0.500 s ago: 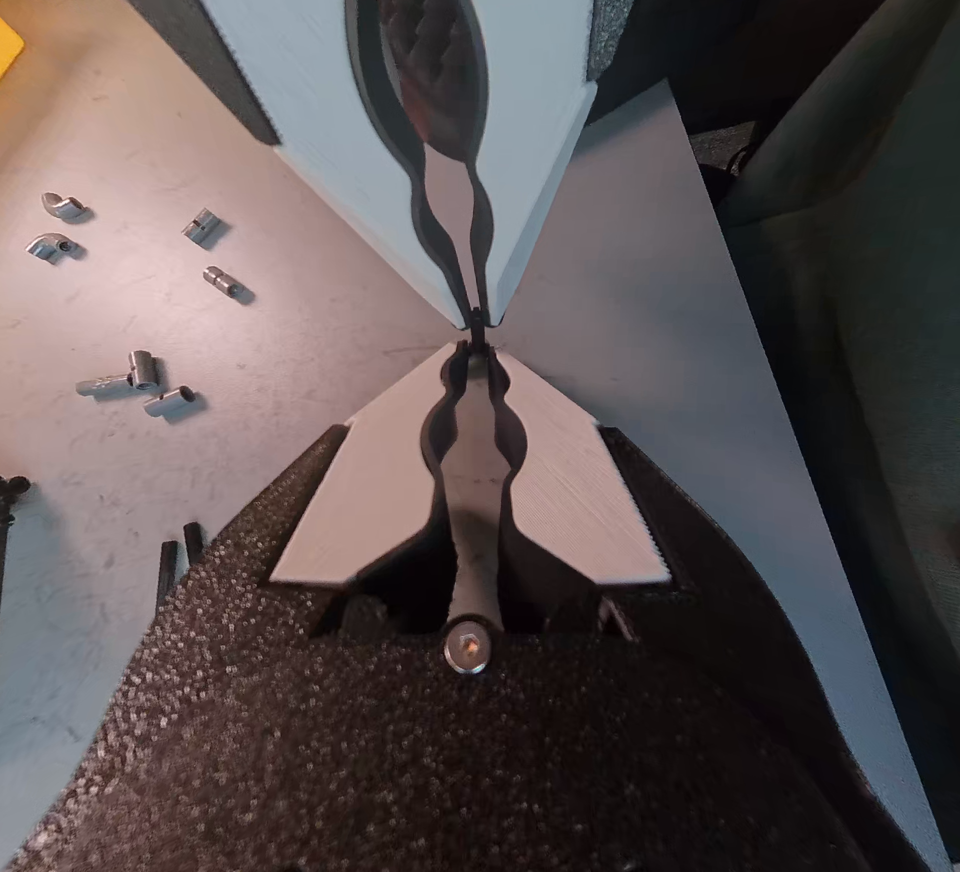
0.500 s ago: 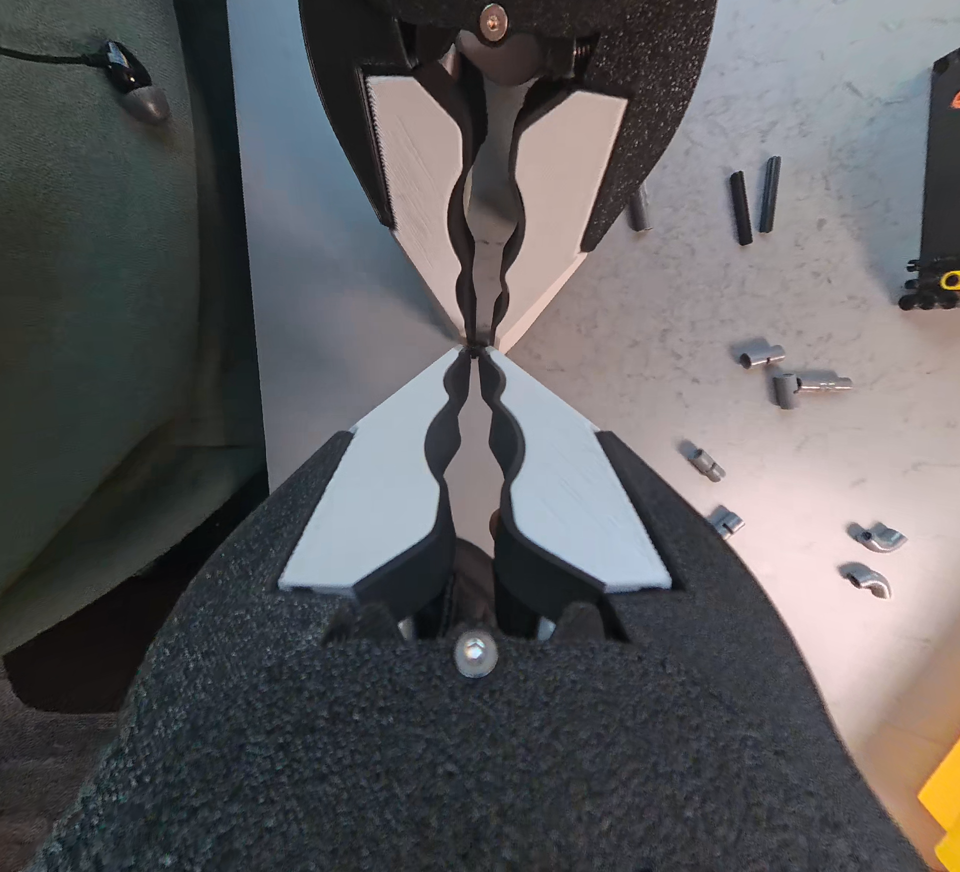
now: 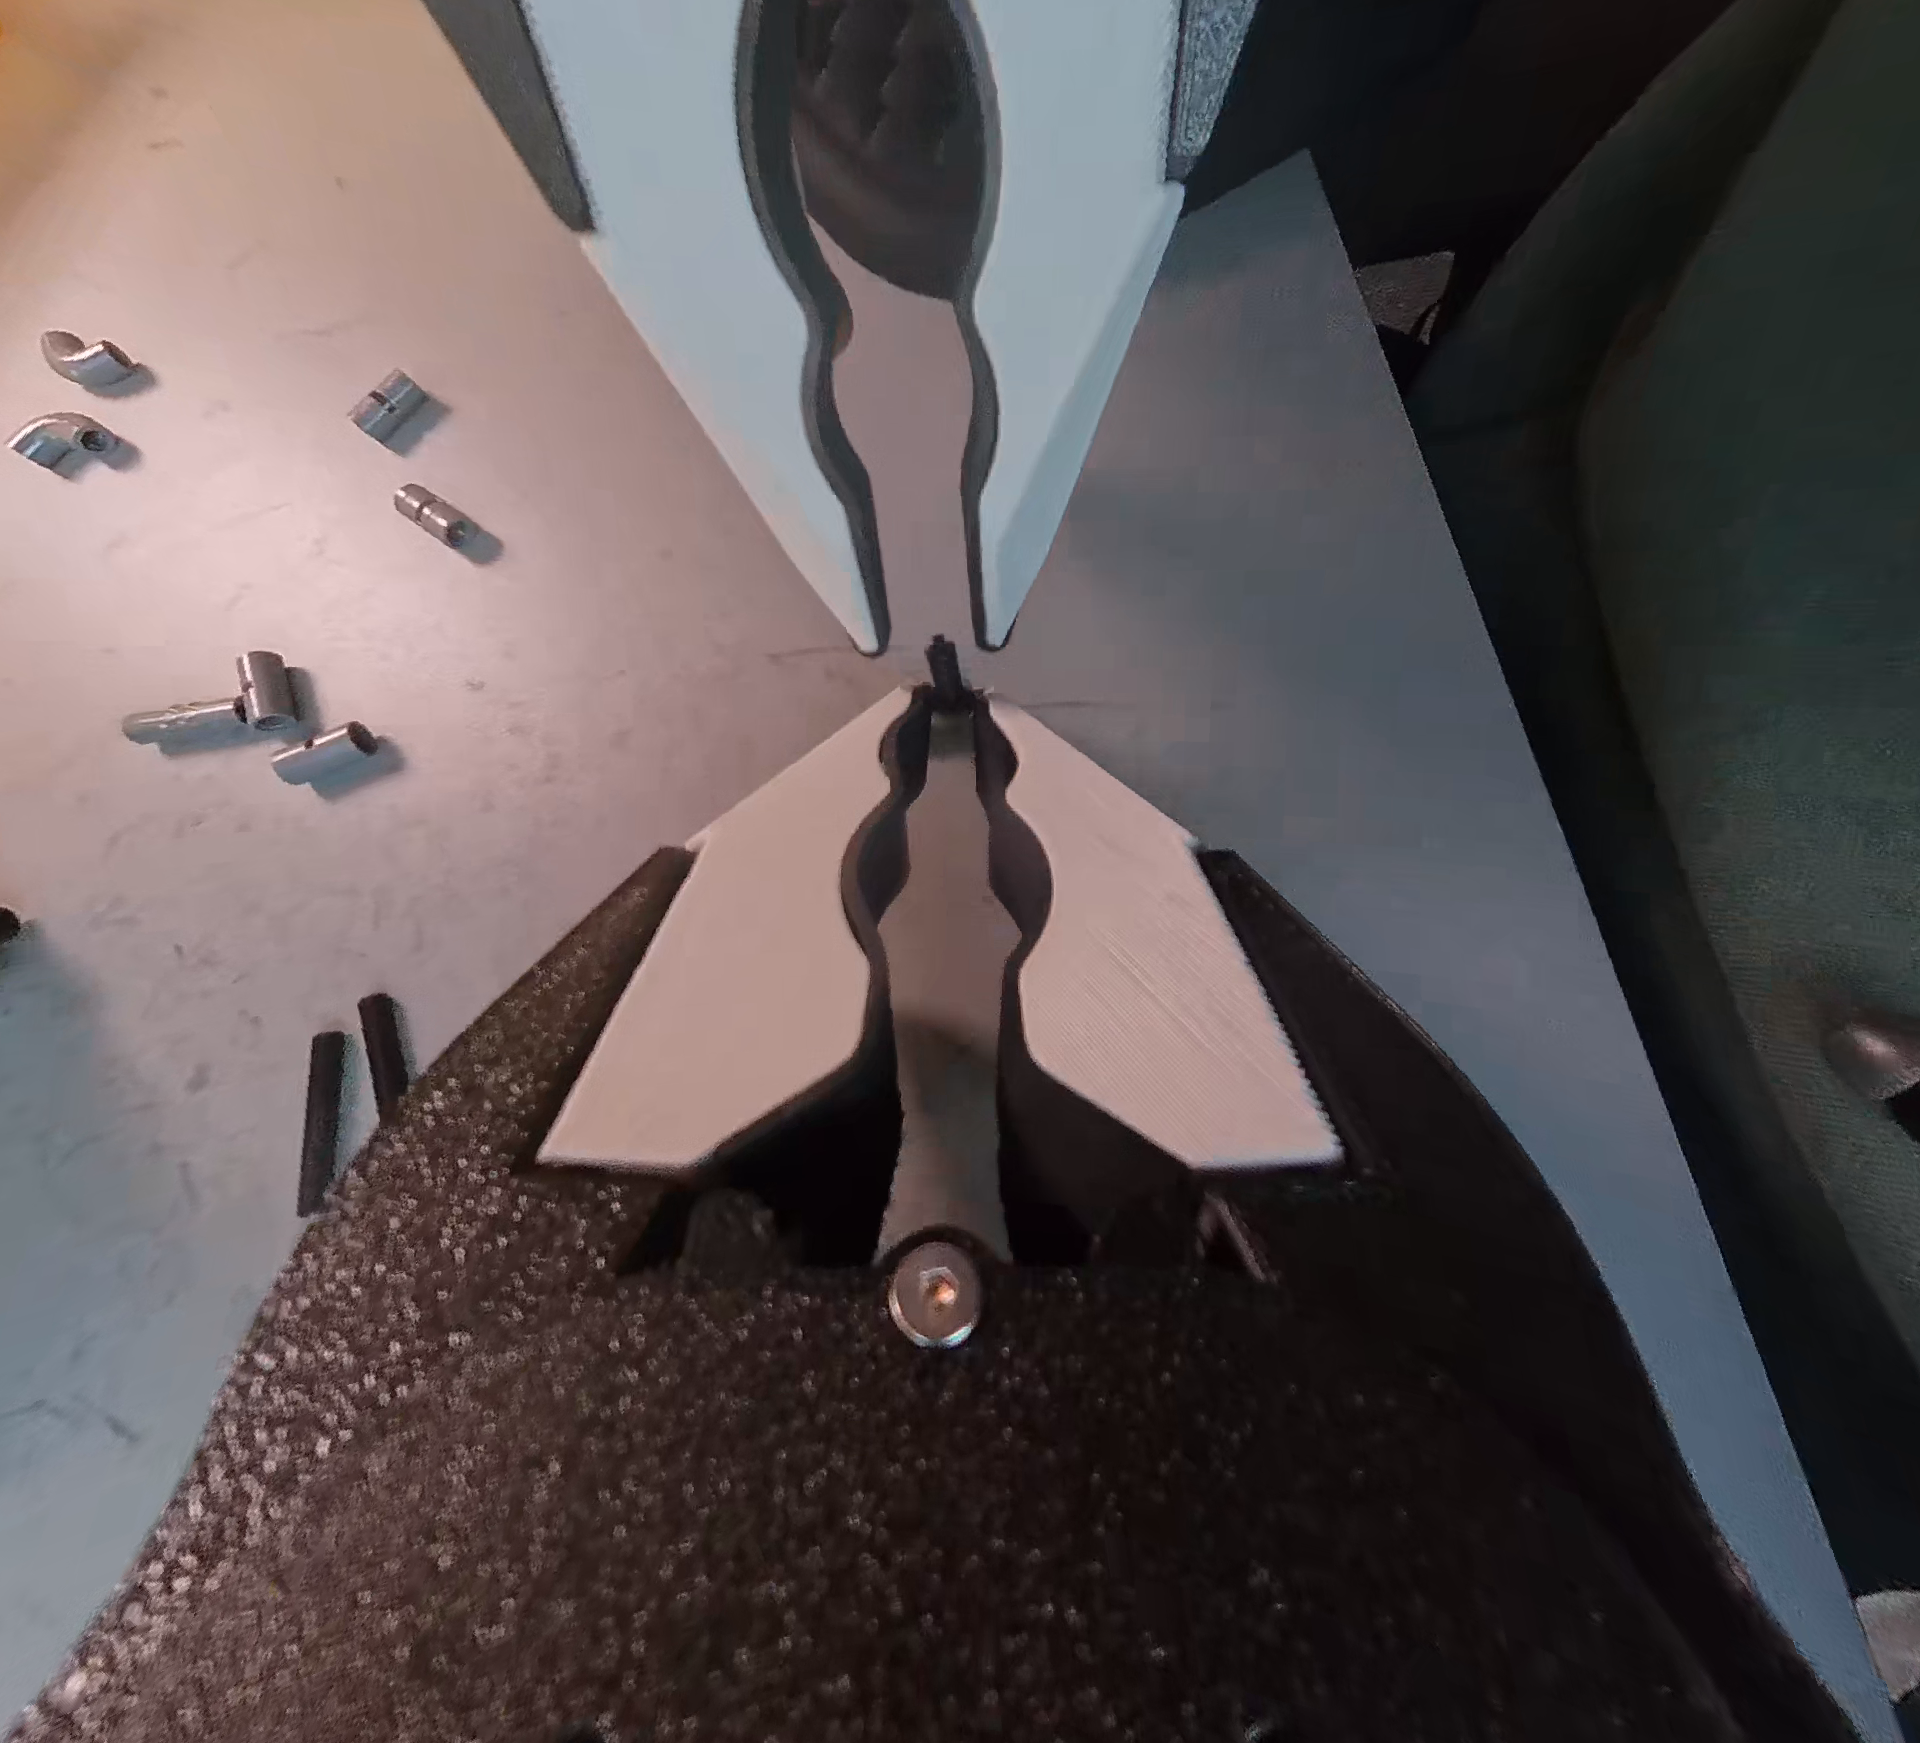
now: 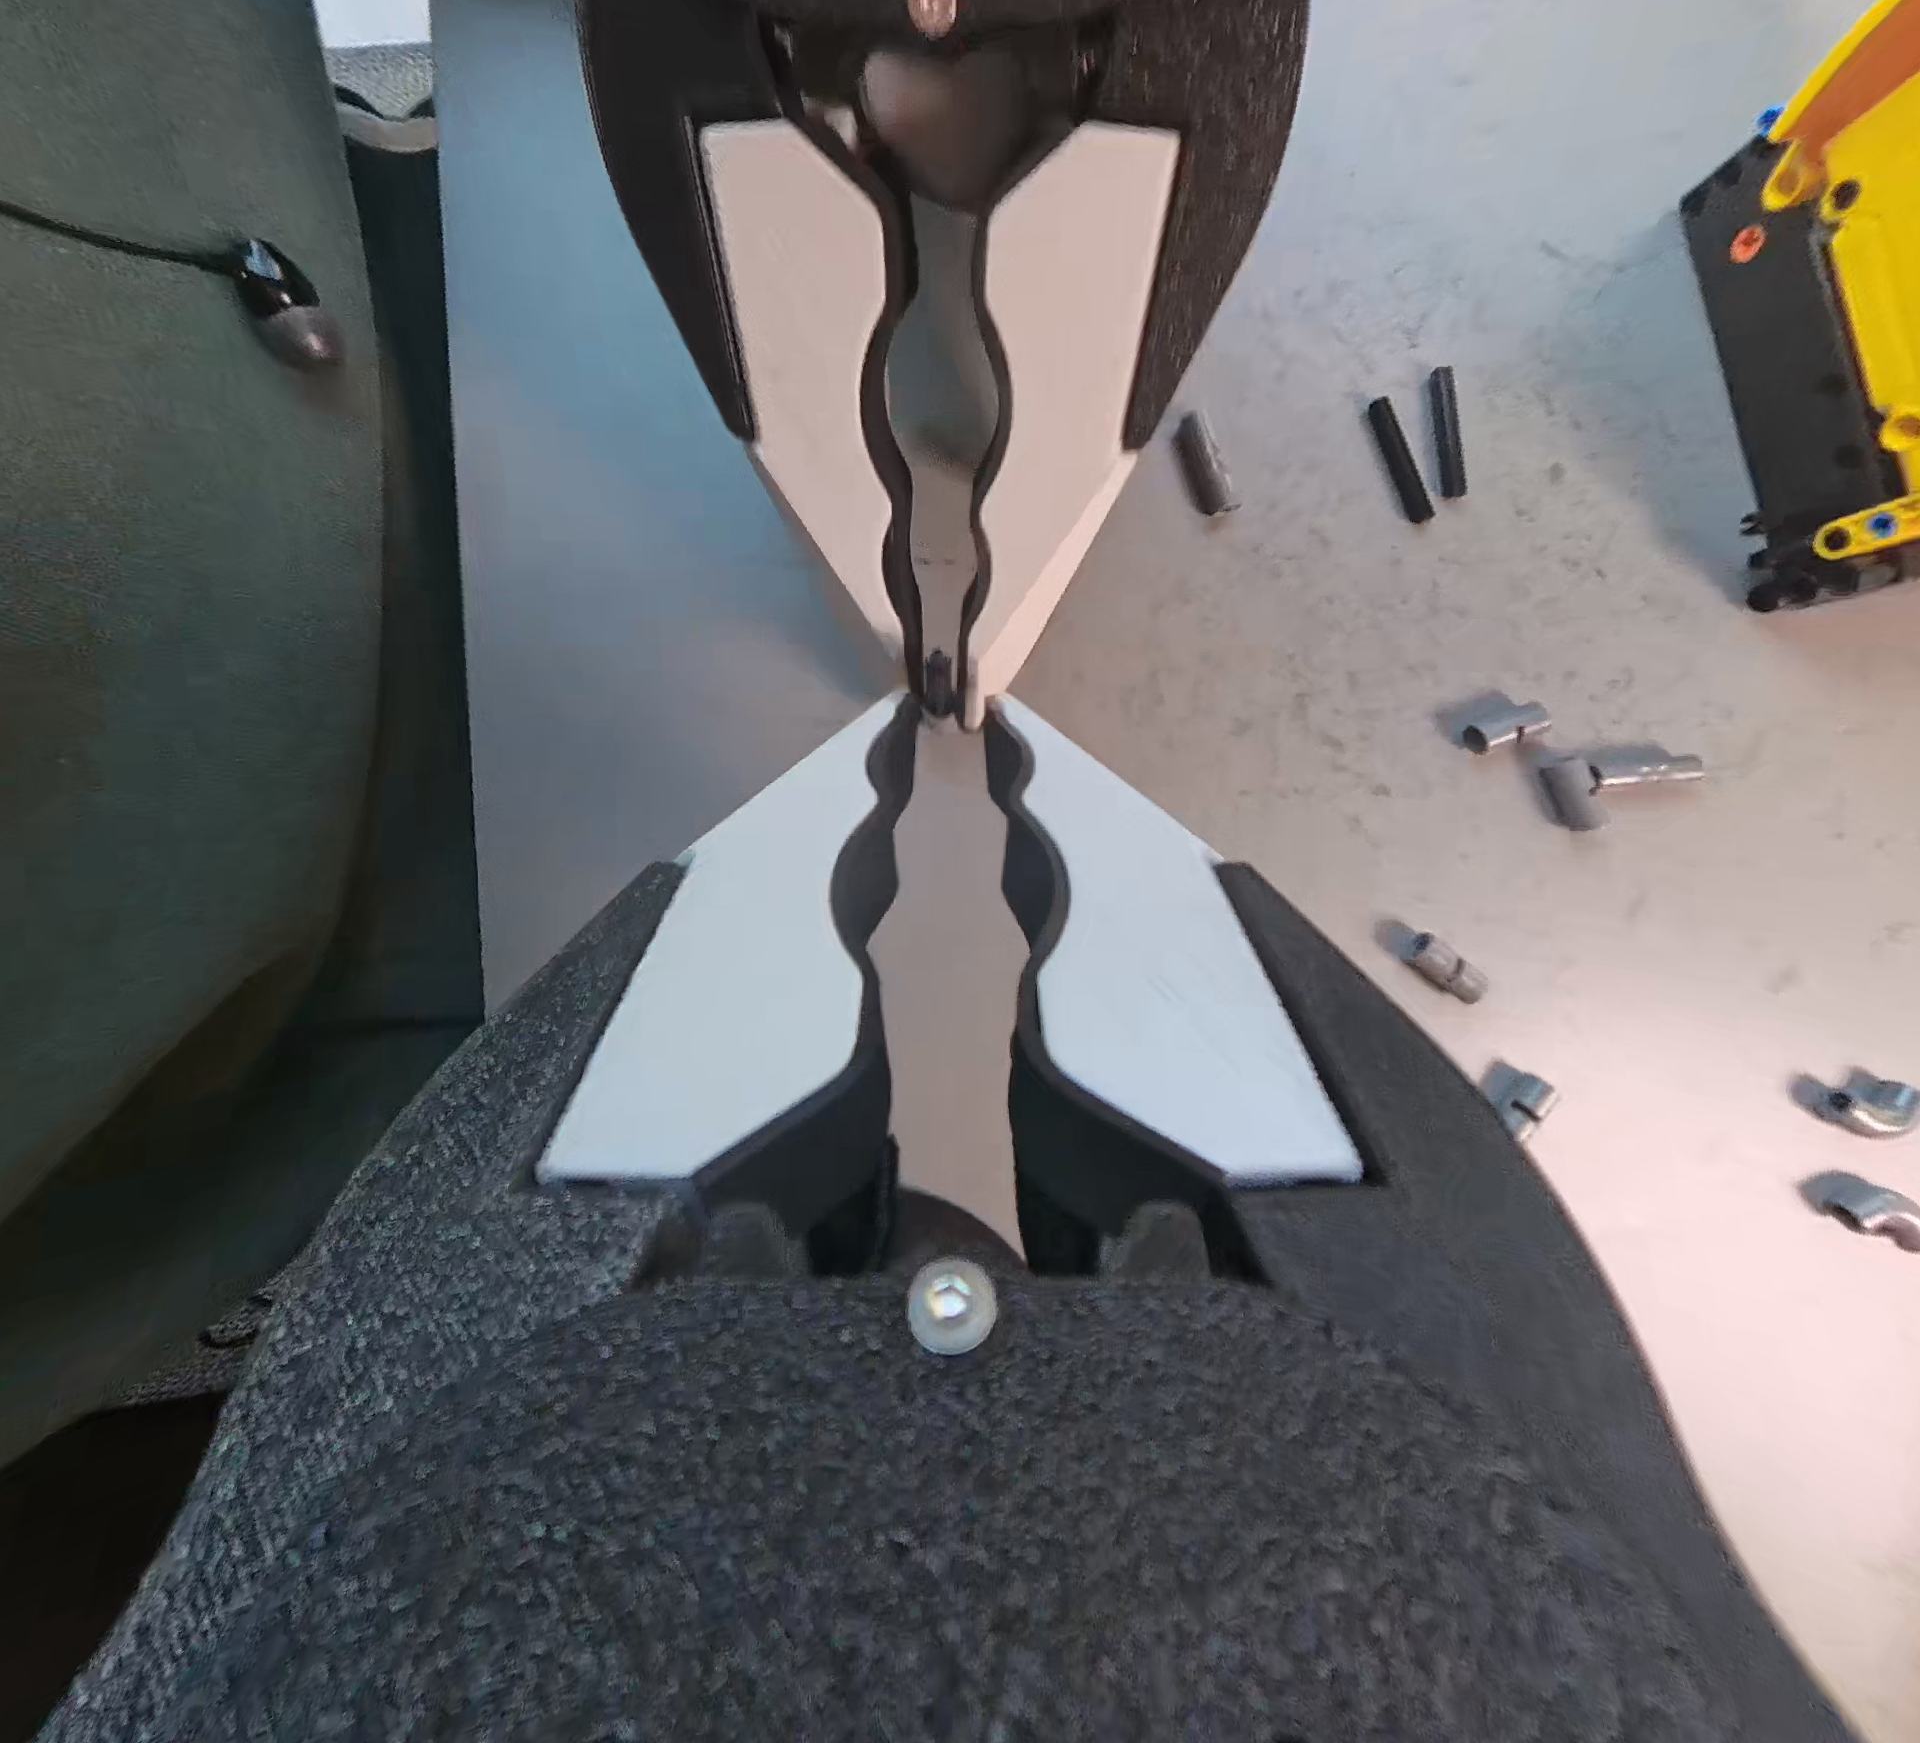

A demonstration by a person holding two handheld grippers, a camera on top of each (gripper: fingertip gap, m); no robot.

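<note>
Between the tips: a small black pin (image 3: 941,663) stands at the meeting point of both grippers, above the pale table (image 3: 260,135).
Left gripper (image 3: 943,706): fingers nipped together on the pin's lower end; the pin's top pokes free at 12 o'clock of the tips.
Right gripper (image 4: 943,719): fingers spread a little, tips flanking the pin without clearly touching it; seen from the left wrist view it comes in from 12 o'clock (image 3: 928,644), a gap showing between its tips.
Facing: the two grippers point nose to nose, tips just beside each other.
Grey connectors (image 4: 1496,725): loose on the table at 3 o'clock of the right gripper, well apart from the tips.
Black rods (image 4: 1397,459): two lying side by side at 2 o'clock of the right gripper.
Yellow-and-black block assembly (image 4: 1808,405): farther out at 2 o'clock, near the picture edge.
Green fabric (image 4: 156,550): off the table edge at 9 o'clock of the right gripper.
</note>
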